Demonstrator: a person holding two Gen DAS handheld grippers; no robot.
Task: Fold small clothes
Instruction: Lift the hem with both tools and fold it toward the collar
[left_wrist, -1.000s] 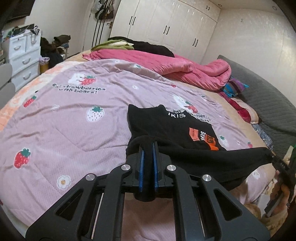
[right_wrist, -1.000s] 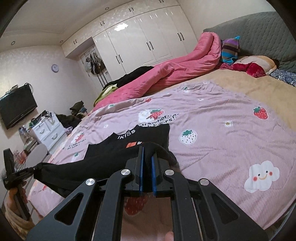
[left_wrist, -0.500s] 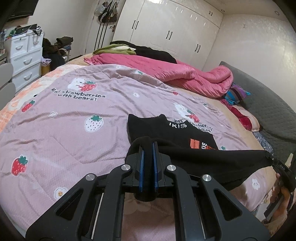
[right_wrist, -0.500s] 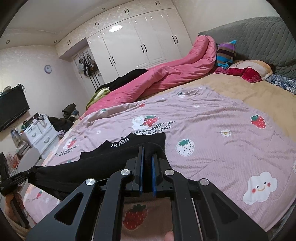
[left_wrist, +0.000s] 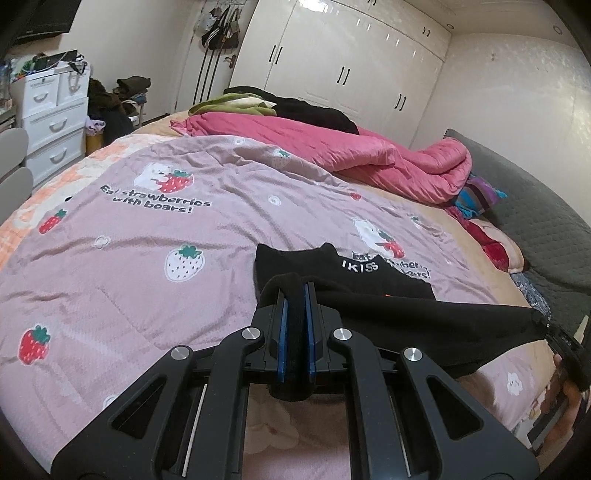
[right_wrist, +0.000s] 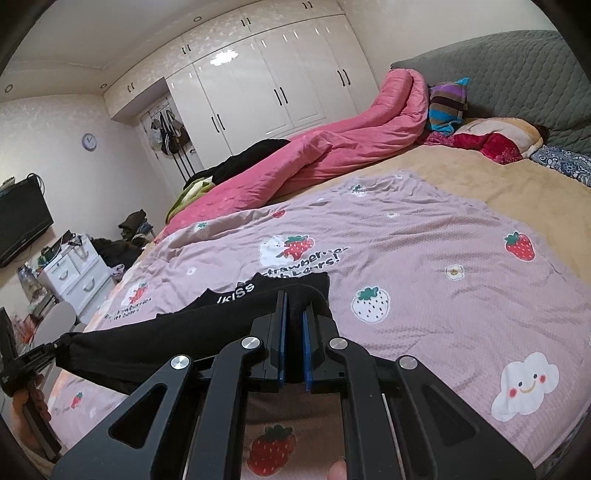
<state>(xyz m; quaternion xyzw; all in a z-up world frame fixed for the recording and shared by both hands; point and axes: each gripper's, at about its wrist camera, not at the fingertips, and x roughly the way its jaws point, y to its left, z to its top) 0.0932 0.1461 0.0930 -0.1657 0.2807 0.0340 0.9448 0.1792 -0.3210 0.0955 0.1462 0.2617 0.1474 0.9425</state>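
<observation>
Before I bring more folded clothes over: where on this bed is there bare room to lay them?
Free: the strawberry quilt left of the black garment, and its cloud-print side to the right. Crowded: the far edge under the pink duvet, and the pillows by the headboard.

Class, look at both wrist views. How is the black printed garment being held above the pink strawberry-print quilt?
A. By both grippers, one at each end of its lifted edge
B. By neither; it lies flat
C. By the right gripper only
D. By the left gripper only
A: the left gripper and right gripper each pinch black printed garment fabric, its edge stretched between them over the pink strawberry-print quilt.
</observation>
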